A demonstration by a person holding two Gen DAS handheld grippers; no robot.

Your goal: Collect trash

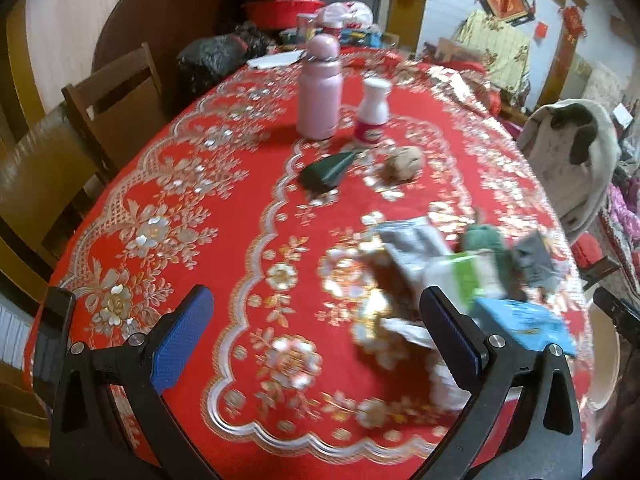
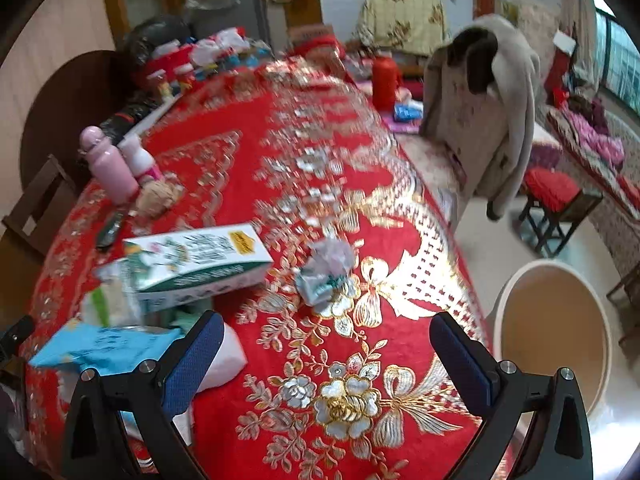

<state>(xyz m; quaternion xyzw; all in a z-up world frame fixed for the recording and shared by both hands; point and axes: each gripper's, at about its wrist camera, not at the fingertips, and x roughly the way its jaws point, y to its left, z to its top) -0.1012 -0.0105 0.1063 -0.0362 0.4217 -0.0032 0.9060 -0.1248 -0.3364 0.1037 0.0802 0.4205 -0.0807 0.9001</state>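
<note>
Both grippers—left (image 1: 316,344), right (image 2: 328,360)—gape empty. We find trash (image 2: 192,264) heaped on the table (image 2: 280,184), bin (image 2: 554,320) beside it—we judge loose wrappers may slip off.

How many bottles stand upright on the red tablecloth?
2: a pink bottle and, beside it, a smaller white bottle with a pink label, both toward the table's far side. Clutter behind may hide more.
</note>
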